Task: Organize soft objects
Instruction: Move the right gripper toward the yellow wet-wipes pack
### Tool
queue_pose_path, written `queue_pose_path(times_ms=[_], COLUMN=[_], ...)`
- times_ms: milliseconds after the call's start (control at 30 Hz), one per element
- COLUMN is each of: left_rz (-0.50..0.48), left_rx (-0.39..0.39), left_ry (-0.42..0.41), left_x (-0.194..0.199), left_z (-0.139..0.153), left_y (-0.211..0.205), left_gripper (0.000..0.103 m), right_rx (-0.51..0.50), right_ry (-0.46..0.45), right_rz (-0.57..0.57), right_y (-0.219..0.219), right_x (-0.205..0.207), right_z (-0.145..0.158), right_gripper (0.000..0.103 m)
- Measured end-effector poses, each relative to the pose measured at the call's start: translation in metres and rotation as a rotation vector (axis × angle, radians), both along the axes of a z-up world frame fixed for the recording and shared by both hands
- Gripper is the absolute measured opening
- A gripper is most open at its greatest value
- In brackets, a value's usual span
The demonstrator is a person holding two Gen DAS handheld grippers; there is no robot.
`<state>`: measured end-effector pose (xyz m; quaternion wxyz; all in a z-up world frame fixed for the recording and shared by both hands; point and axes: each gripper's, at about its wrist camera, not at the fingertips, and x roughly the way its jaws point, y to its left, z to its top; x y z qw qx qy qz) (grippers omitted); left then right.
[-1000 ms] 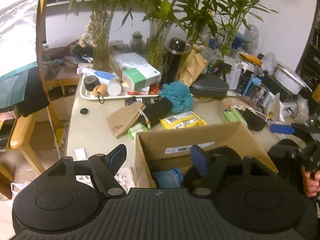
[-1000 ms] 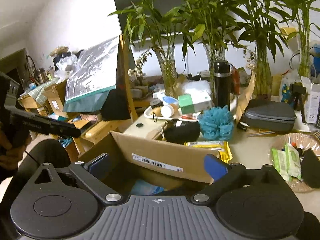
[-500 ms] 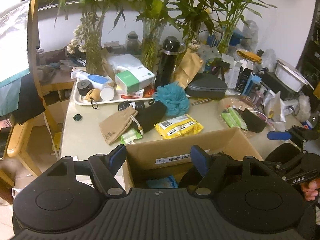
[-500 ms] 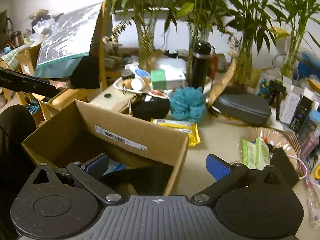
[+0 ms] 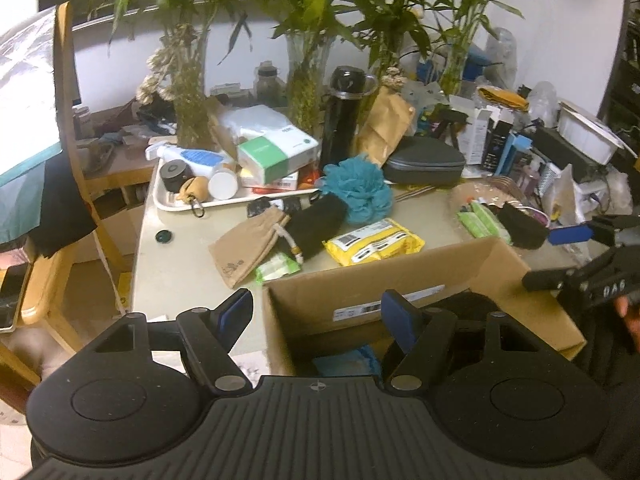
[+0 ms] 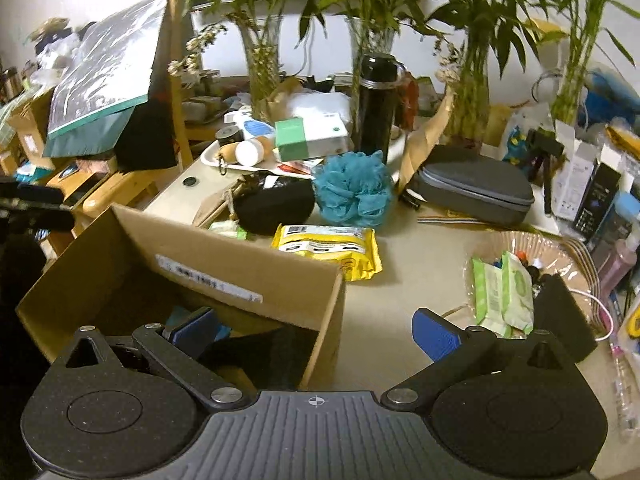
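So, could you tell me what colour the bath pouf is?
The bath pouf is teal blue, clearest in the right wrist view.

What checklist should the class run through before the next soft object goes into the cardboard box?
1. Left gripper open, empty: ok.
2. Right gripper open, empty: ok.
3. Cardboard box open at the top: ok.
4. Room left in the box: cannot tell; its floor is partly hidden.
5. Teal bath pouf uncovered on the table: ok.
6. Black pouch free of the pouf: not ok, they touch.
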<state>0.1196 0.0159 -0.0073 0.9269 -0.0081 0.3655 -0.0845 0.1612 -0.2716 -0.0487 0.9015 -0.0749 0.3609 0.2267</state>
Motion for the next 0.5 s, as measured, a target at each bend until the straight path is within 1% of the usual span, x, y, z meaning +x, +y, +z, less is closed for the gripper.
queue_pose_path(times_ms=[267, 500], left_rz=[0.044, 0.029], left_rx=[-0.011, -0.024], left_ry=[-0.008, -0.043], left_x=[0.005, 0.004], left_z=[-0.011, -0.019], left_y=[0.017, 0.023], left_gripper=[0.071, 0.071], right_rx=[0.006, -0.005], right_ry=[0.022, 0.031], right_rz=[-0.015, -0.018], right_y=[0.001, 0.006], right_x=[0.026, 0.049], right_z=[-0.001, -0.003], right_gripper=[0.103, 0.103])
